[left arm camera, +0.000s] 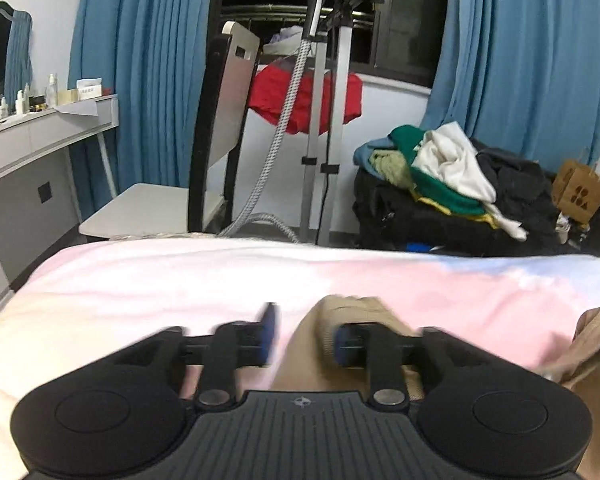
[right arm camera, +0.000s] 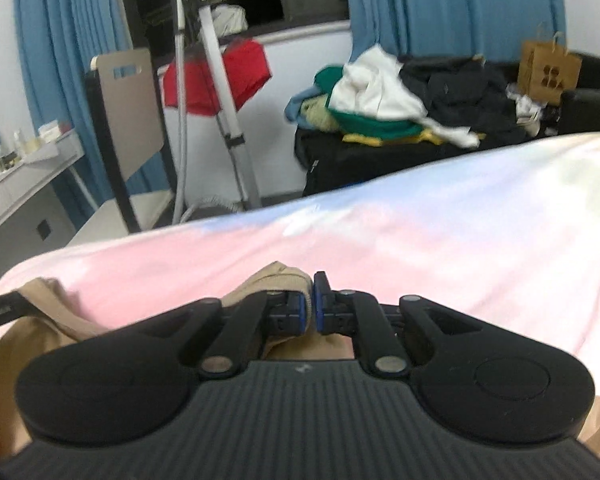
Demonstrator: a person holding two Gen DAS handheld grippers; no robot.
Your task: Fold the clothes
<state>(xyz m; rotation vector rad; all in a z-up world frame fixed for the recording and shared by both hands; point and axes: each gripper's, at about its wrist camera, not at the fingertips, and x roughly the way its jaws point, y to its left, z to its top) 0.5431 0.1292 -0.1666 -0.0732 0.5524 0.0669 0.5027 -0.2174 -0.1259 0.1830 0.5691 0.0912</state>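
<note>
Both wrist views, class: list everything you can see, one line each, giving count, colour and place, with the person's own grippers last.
beige garment: one, tan, on the bed under both grippers
bed cover: one, pink-white-blue, foreground
chair: one, grey and black, beyond the bed
garment steamer: one, silver, beside the chair
red cloth: one, behind the steamer
clothes pile: one, mixed colours, on dark furniture
paper bag: one, brown, far right
curtains: two, blue, flanking the window
dresser: one, grey, left
left gripper: open
right gripper: shut on the beige garment
</note>
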